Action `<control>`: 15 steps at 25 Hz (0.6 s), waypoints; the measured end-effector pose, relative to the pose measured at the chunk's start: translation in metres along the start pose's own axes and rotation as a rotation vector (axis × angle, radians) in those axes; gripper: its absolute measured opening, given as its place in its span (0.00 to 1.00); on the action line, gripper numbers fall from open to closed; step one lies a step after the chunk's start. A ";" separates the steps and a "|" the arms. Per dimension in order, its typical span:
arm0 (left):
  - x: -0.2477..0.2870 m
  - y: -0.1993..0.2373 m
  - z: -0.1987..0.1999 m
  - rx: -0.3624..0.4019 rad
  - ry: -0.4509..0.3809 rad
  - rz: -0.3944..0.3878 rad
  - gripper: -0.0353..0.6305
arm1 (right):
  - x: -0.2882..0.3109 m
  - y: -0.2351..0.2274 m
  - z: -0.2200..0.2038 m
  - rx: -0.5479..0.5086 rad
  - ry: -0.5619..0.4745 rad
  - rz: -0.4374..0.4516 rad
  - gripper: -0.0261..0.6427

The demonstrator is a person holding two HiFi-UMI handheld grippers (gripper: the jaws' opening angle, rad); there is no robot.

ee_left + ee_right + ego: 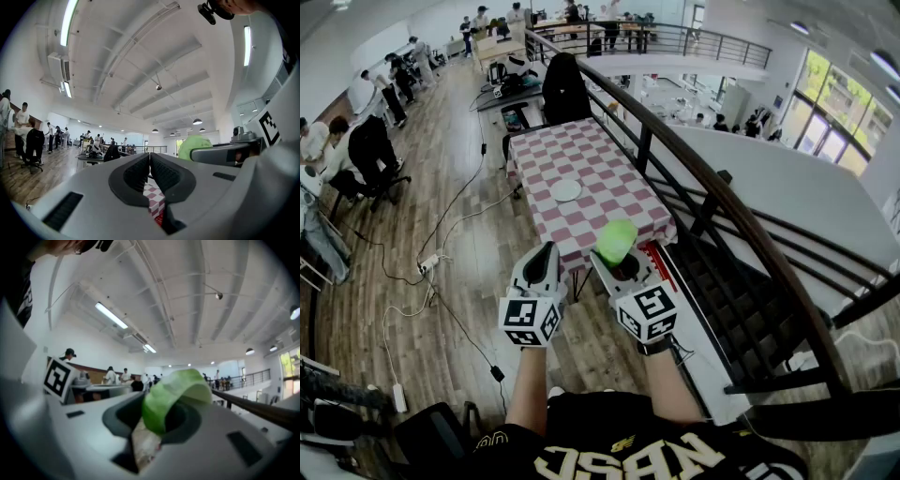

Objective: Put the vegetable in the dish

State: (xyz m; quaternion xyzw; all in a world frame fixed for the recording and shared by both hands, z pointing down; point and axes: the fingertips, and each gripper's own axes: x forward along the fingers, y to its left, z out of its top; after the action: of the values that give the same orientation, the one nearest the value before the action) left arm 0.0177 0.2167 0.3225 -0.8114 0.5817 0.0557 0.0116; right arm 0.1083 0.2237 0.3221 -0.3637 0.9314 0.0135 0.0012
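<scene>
A light green leafy vegetable (617,240) is clamped between the jaws of my right gripper (622,255); in the right gripper view the vegetable (174,397) fills the gap between the pads. My left gripper (546,260) is held beside it, jaws shut with nothing between them, and in the left gripper view the left gripper (149,174) shows its ribbed pads pressed together. A small white dish (565,190) lies in the middle of the pink-and-white checked table (609,202), well ahead of both grippers. Both grippers hover in the air before the table's near end.
A dark curved railing (694,178) runs along the table's right side, with stairs beyond. Cables and a power strip (428,263) lie on the wooden floor to the left. People sit and stand at desks along the left and far end.
</scene>
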 end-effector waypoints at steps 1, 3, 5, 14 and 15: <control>0.000 -0.006 -0.004 0.006 0.004 -0.003 0.09 | -0.004 -0.001 -0.003 0.004 -0.003 0.001 0.21; -0.001 -0.018 -0.013 0.019 0.016 -0.008 0.09 | -0.012 -0.004 -0.008 0.020 -0.011 0.000 0.21; 0.000 -0.032 -0.023 0.034 0.033 -0.015 0.09 | -0.019 -0.009 -0.015 0.044 -0.014 -0.004 0.21; 0.020 -0.033 -0.045 0.017 0.086 0.009 0.09 | -0.012 -0.023 -0.038 0.105 0.015 0.033 0.21; 0.024 -0.031 -0.049 0.017 0.091 0.006 0.09 | -0.007 -0.027 -0.040 0.111 0.016 0.028 0.21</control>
State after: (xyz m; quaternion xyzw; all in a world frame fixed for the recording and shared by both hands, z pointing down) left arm 0.0589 0.2000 0.3677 -0.8112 0.5845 0.0139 -0.0084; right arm 0.1325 0.2077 0.3620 -0.3498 0.9358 -0.0412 0.0136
